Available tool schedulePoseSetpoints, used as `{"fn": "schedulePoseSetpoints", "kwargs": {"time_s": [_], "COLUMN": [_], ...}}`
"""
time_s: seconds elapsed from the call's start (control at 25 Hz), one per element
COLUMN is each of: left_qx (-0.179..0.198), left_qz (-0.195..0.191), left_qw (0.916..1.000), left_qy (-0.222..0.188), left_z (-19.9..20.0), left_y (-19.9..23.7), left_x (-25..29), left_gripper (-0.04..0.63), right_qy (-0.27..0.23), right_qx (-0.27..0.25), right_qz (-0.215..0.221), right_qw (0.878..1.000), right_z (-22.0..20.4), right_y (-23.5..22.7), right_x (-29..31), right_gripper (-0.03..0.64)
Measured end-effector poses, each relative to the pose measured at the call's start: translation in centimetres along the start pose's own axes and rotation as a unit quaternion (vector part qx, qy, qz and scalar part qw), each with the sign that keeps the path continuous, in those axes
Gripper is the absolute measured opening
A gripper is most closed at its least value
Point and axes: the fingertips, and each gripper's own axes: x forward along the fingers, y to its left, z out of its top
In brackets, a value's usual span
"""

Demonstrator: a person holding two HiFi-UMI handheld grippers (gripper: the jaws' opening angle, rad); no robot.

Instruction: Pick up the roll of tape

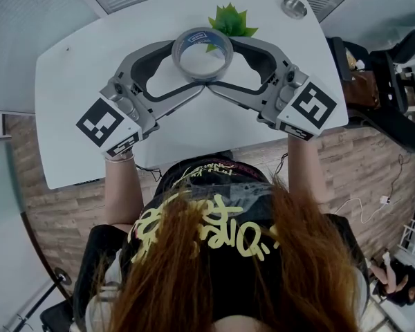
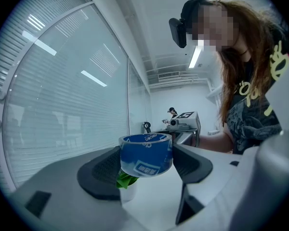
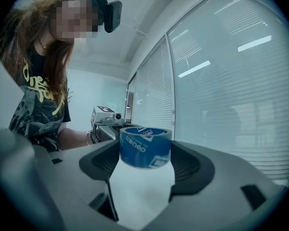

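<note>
The roll of tape [image 1: 203,52] is blue with a clear band and lies flat, hole upward, held a little above the white table [image 1: 83,68]. My left gripper [image 1: 188,68] comes in from the left and my right gripper [image 1: 223,66] from the right; their jaws meet around the roll. In the left gripper view the tape [image 2: 146,154] fills the gap between both dark pads [image 2: 100,174]. The right gripper view shows the same roll [image 3: 145,147] touching the pads [image 3: 191,165] on both sides. Both grippers look shut on it.
A small green plant [image 1: 229,21] in a white pot stands just behind the tape, and its leaves [image 2: 126,181] show under the roll. A round metal piece [image 1: 294,7] lies at the table's far right corner. A dark chair with a bag [image 1: 363,81] stands right of the table.
</note>
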Motion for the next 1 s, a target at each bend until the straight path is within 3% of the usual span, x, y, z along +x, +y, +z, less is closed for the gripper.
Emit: {"fn": "schedulePoseSetpoints", "kwargs": {"time_s": [1.0], "left_qx": [-0.014], "left_qz": [0.009], "left_qw": [0.9998], "left_qy": [-0.007], "left_z": [0.04], "left_y": [-0.11], "left_x": [-0.51], "left_gripper": [0.334], "right_qy": [-0.013], "right_qx": [0.01], "right_qz": [0.006], "right_qw": [1.0], "right_z": [0.16], "right_y": [0.35], "right_x": [0.15], "right_gripper": [0.327]}}
